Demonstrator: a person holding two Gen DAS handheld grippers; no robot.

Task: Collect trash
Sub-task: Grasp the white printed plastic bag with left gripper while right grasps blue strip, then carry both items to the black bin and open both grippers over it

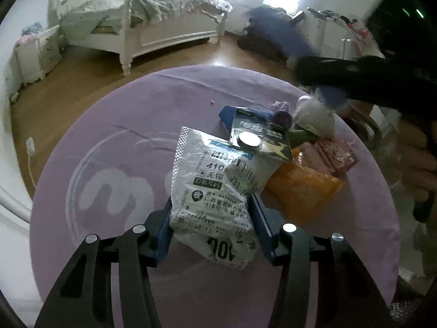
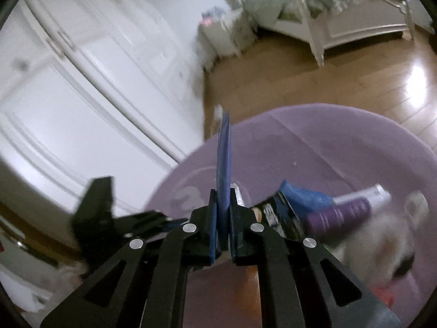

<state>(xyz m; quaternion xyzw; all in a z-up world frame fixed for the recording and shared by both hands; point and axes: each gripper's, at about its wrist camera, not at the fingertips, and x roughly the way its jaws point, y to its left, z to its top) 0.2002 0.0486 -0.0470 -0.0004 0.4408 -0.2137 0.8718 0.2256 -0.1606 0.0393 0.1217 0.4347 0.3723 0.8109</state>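
**Gripping two pieces of trash at once, with a loose pile behind**

Holding the nearest item, the left gripper (image 1: 211, 220) has its blue pads against either side of a crumpled white mailer bag (image 1: 210, 188) printed with labels, jaws about half closed on it. The bag is thin and slippery-looking, and most of it bulges above and below the pads, so I judge it could slide out when lifted (a deeper bite would help). Its far end lies under a silver foil pouch (image 1: 259, 139), which may be dragged along and dropped.

The right gripper (image 2: 223, 224) is clamped almost fully shut on a thin blue card (image 2: 224, 161) standing upright on edge between the pads. Only its lower edge is pinched, so a quick swing could twist or flick it free; this view is blurred, which suggests fast motion.

Beyond, on the purple-covered bench (image 1: 114, 125), the remaining trash sits clustered toward the right: an orange packet (image 1: 300, 188), a red patterned box (image 1: 338, 153), a purple bottle (image 2: 341, 213) and a white fluffy thing (image 1: 316, 117). The bottle could roll off the round edge if nudged.

Farther off, wooden floor (image 1: 82, 90) and a white bed (image 1: 153, 24); no bin is visible, so where to drop things I cannot tell.
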